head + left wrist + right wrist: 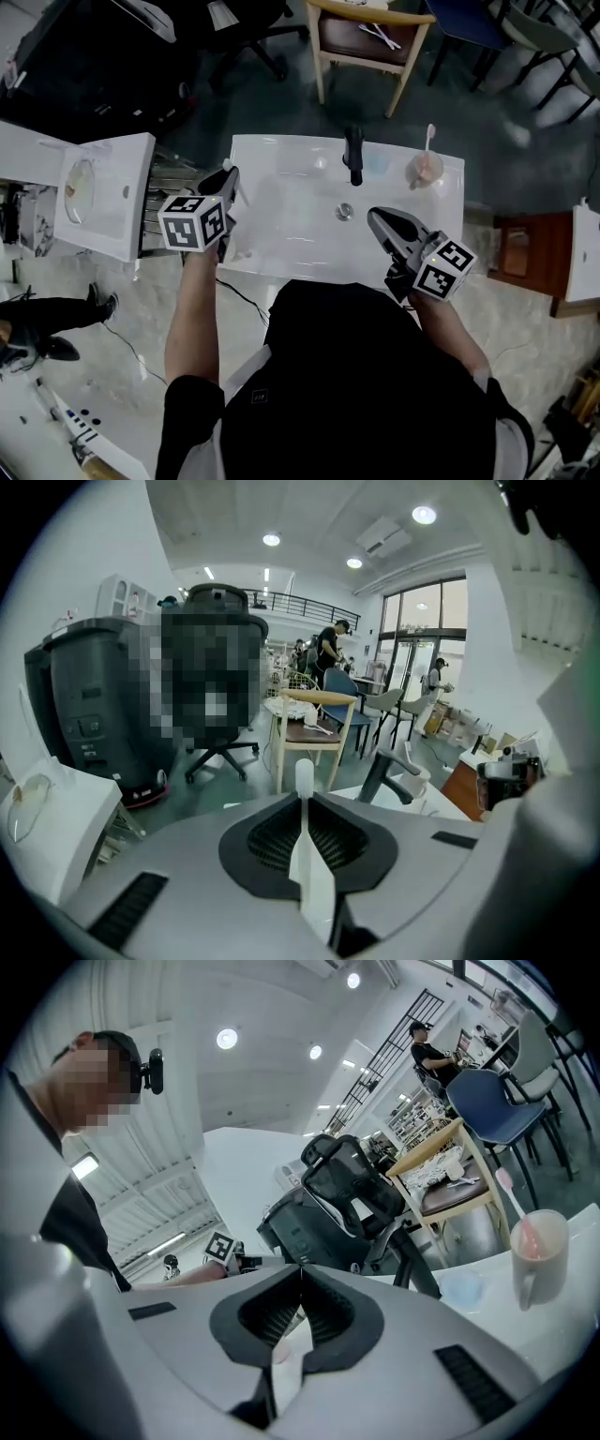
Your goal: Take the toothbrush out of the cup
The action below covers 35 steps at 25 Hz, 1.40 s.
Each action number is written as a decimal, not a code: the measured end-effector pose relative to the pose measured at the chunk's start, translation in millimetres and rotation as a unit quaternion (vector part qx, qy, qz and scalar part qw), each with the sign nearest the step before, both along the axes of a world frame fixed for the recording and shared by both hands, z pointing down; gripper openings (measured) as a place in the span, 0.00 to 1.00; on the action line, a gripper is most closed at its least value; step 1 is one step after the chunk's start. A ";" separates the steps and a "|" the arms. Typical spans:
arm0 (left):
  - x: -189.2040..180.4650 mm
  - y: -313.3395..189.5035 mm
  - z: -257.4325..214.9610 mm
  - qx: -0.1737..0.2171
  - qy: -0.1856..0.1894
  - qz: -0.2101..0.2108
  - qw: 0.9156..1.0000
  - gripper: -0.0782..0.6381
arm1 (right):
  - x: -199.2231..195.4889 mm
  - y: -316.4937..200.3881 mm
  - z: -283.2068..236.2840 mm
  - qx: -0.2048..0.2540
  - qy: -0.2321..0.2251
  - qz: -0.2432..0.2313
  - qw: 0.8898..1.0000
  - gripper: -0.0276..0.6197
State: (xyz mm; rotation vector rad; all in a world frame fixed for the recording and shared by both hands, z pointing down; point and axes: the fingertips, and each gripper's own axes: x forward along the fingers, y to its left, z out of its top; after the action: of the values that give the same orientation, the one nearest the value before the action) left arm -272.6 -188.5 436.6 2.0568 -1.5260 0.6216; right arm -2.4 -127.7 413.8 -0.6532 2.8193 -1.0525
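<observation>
A pinkish cup (425, 169) stands at the sink's back right corner with a pink-handled toothbrush (430, 137) upright in it; the right gripper view shows the cup (536, 1252) and that brush (512, 1196) at the far right. My left gripper (230, 175) hovers over the sink's left rim, shut on a white toothbrush (305, 782) whose head pokes out past the jaws (303, 803). My right gripper (375, 217) is shut and empty (300, 1269), over the basin's right side, short of the cup.
The white sink (281, 234) has a black faucet (353, 155) at the back, a drain (345, 211) and a pale blue item (376, 165) beside the faucet. A second white basin (103, 197) lies to the left. A wooden chair (366, 37) stands behind.
</observation>
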 end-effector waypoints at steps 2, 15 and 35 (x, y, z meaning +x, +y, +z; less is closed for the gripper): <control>-11.7 -10.8 15.3 -0.026 -0.005 0.010 1.000 0.16 | -9.9 -3.0 -0.3 0.000 0.000 -0.003 1.000 0.09; -68.5 -48.1 133.4 -0.151 -0.022 0.055 0.987 0.16 | -82.8 -25.8 20.5 -0.030 0.032 -0.031 0.999 0.09; -84.0 -66.5 225.9 -0.241 0.007 0.058 0.969 0.15 | -104.3 -28.9 35.2 -0.036 0.080 -0.024 0.996 0.09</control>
State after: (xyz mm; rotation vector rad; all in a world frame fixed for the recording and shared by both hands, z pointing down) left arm -356.6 -255.0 662.5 1.7722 -1.1115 0.9184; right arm -106.8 -156.6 449.0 -0.7107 2.9589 -1.1658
